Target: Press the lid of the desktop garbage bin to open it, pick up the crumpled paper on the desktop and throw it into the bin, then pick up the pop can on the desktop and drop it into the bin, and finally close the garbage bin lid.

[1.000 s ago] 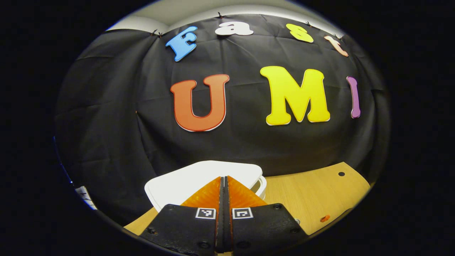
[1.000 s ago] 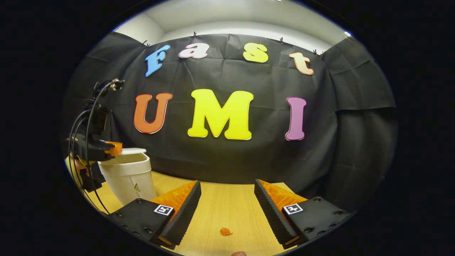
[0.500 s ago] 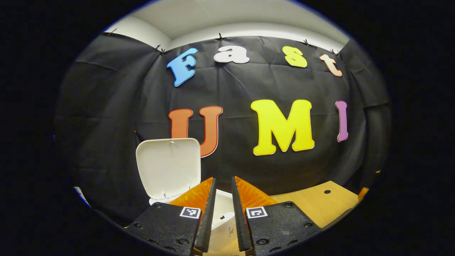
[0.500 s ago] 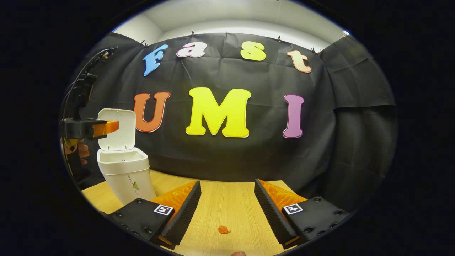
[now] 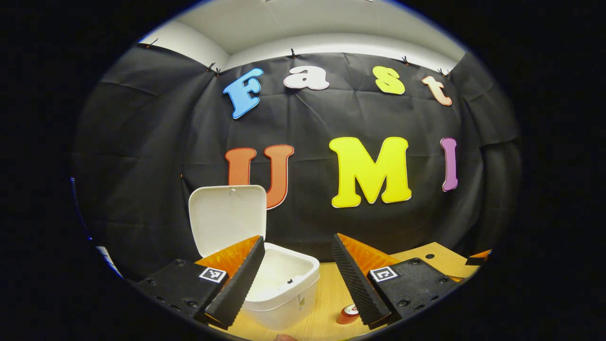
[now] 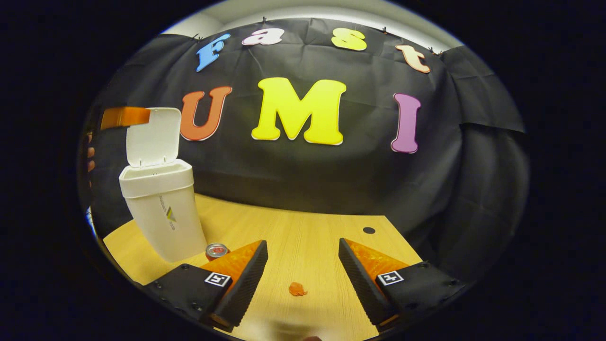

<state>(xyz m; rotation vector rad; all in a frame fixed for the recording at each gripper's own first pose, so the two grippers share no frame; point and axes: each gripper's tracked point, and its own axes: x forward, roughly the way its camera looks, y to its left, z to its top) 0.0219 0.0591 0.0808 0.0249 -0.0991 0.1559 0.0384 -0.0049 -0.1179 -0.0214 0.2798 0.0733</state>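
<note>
Left gripper: fingers are standing spread wide apart, gripping nothing, and hovering above the bin's open mouth.
Garbage bin: white body is sitting on the wooden desktop, directly below and ahead of the left gripper, partly behind its left finger.
Bin lid: is standing upright on its rear hinge, open, ahead and left of the left gripper's fingers.
Pop can: red can is standing upright on the desktop just beside the bin, low against the left gripper's right finger; in the right gripper view its top is showing at the bin's foot, just past the right gripper's left finger.
Right gripper: fingers are spread wide, empty, and hanging low over the desktop.
Crumpled paper: small orange wad is lying on the desktop between the right gripper's fingers, touching neither.
Left gripper, seen from the right gripper view: a finger is projecting across the lid's top corner, far left; a person's hand is showing below it.
</note>
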